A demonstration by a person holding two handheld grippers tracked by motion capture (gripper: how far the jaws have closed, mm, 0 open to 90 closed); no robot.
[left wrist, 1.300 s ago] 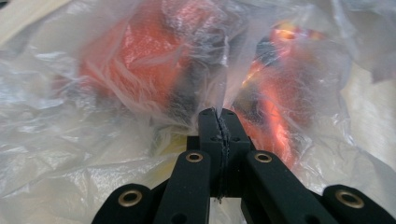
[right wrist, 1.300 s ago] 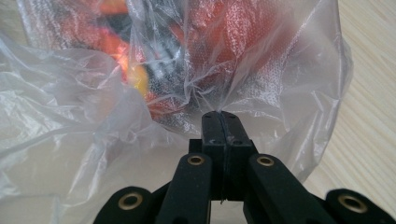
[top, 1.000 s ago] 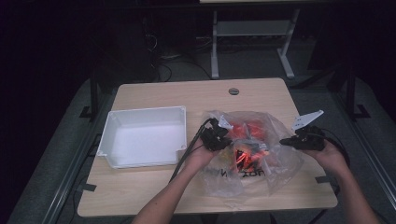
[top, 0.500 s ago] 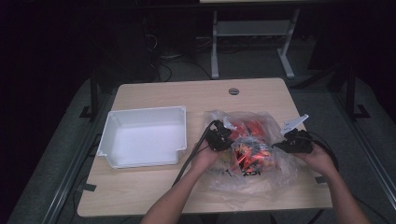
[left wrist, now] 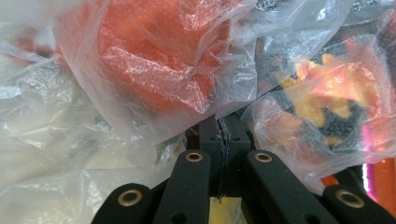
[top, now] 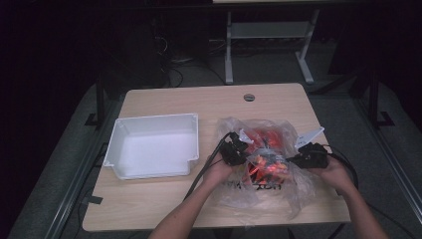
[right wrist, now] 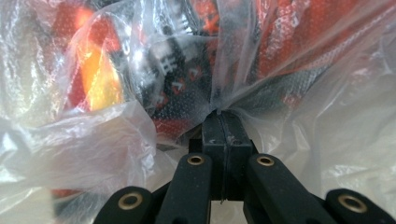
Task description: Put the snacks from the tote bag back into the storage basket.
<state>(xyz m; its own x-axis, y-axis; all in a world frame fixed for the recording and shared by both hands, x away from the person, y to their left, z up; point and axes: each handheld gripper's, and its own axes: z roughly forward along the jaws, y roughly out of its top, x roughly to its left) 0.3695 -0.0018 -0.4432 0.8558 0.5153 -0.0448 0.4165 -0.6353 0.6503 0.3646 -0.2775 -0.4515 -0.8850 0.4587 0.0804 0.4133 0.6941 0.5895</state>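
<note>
High view is showing the right gripper [top: 302, 158] sinking toward the desk [top: 164, 199] since a second ago, both grippers' fingers pinching the clear plastic bag [top: 263, 191] lying right of the white tray [top: 119, 149], left gripper [top: 238, 145] opposite; likely spreading the bag open.

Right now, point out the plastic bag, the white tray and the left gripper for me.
plastic bag [top: 298, 191], high view, on its clear lower right film.
white tray [top: 154, 174], high view, on its front wall.
left gripper [left wrist: 219, 122], left gripper view, at the shut jaw tips pinching the bag film.
</note>
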